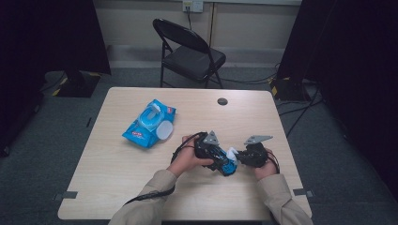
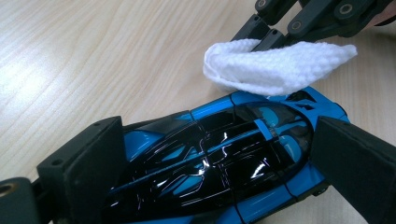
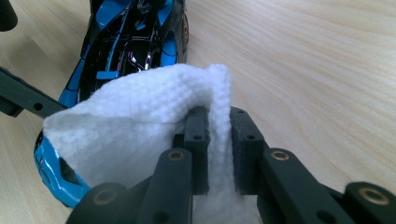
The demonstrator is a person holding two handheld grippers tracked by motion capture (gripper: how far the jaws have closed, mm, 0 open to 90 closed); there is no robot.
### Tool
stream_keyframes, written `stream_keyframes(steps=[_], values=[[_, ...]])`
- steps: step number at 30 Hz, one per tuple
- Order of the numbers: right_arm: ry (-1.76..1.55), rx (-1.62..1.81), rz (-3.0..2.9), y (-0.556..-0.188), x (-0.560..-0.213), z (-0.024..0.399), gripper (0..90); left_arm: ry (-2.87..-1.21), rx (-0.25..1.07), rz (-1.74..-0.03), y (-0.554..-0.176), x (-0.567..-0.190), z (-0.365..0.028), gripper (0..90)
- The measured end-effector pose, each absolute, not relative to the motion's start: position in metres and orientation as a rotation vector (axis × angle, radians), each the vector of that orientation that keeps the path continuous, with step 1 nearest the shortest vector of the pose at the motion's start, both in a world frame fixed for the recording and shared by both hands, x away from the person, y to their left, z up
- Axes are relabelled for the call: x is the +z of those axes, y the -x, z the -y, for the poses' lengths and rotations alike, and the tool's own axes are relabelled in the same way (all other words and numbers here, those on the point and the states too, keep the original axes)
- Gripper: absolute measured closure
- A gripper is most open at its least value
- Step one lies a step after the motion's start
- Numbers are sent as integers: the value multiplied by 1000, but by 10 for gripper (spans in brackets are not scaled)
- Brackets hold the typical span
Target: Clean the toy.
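1. One wipe pack lies left on the surface.
2. One left gripper clamps one blue toy car.
3. One right gripper pinches one white wipe on the car; wiping is underway, and next likely needs steady strokes.

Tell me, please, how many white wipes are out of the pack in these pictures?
1. The white wipe is pinched in the right gripper, against the toy car held by the left gripper. More may be hidden inside the wipes pack.
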State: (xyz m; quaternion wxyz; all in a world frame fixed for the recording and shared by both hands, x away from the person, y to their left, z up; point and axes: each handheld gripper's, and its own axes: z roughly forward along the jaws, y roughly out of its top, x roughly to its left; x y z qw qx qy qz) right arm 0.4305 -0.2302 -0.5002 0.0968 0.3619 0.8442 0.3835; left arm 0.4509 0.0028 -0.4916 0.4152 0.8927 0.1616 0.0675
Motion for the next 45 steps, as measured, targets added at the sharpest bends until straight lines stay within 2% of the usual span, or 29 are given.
stream_keyframes(steps=[45], values=[[-1098,1166,-2506,-490,-502,176,785,-2203,171,-384,-447,-495,0,30]])
